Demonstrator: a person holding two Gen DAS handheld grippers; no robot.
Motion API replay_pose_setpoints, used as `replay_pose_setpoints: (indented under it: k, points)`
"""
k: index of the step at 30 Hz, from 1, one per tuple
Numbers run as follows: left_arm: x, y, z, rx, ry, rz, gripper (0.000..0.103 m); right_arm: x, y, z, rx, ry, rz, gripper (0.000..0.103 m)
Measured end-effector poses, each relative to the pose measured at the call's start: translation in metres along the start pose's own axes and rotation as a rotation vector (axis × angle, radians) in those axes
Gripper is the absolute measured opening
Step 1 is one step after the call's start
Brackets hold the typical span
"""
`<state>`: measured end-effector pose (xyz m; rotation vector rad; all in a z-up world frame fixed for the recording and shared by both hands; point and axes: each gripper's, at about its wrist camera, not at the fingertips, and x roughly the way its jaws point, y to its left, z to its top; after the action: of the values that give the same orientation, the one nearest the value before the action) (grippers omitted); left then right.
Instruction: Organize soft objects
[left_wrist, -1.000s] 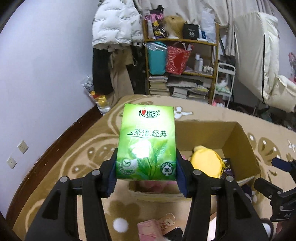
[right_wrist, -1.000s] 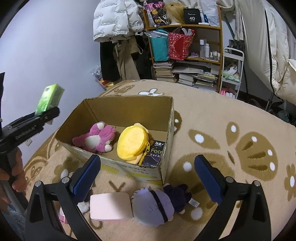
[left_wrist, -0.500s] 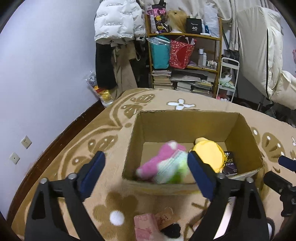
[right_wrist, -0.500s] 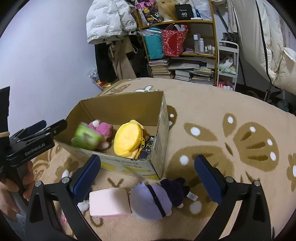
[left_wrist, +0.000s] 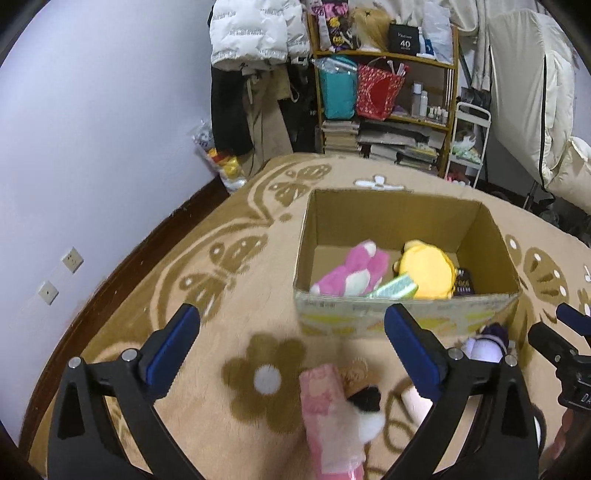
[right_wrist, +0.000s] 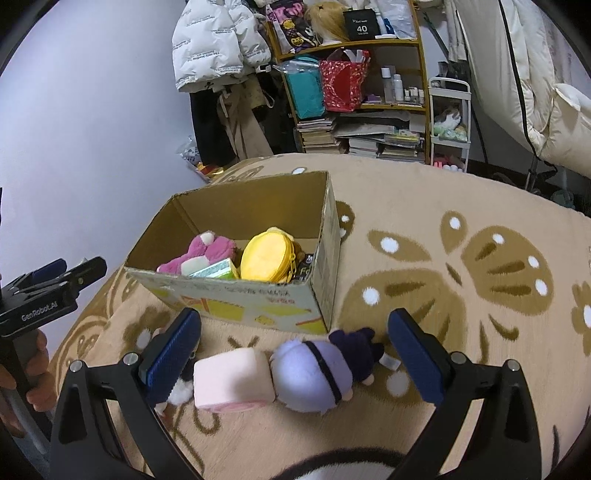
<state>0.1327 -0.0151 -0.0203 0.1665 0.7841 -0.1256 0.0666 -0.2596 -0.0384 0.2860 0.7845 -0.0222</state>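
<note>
The left gripper (left_wrist: 290, 341) is hanging with fingers spread, empty; ahead of them the green tissue pack (left_wrist: 394, 286) is lying inside the brown cardboard box (left_wrist: 406, 314). The right gripper (right_wrist: 295, 349) is also gaping, straddling the pink foam block (right_wrist: 232, 380) and lilac plush doll (right_wrist: 314, 373).

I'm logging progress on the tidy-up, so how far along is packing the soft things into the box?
Done: the cardboard box already holds a pink plush, a green tissue pack and a yellow pouch. In hand: nothing; the left gripper and right gripper are both open. Left: the pink block, the purple plush and a pink packet lie on the rug outside the box.
</note>
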Motion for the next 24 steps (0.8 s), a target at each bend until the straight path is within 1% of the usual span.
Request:
replay_pose_setpoints:
  k: [6, 8, 14, 19, 24]
  points:
    - [0.005, -0.001, -0.022, -0.02, 0.075, -0.009, 0.099, -0.001, 0.004, -0.007, -0.012, 0.007, -0.009, 0.103]
    - [0.01, -0.002, -0.03, -0.027, 0.107, -0.018, 0.099, 0.0, 0.005, -0.009, -0.013, 0.015, -0.009, 0.103]
    - [0.03, -0.006, -0.045, -0.02, 0.186, -0.011, 0.099, 0.015, 0.002, -0.018, -0.017, 0.055, -0.024, 0.103]
    - [0.052, -0.002, -0.056, -0.064, 0.273, -0.028, 0.099, 0.033, -0.002, -0.025, -0.014, 0.1, -0.039, 0.103]
    - [0.072, 0.002, -0.064, -0.111, 0.332, -0.031, 0.099, 0.047, -0.002, -0.028, -0.015, 0.136, -0.054, 0.103]
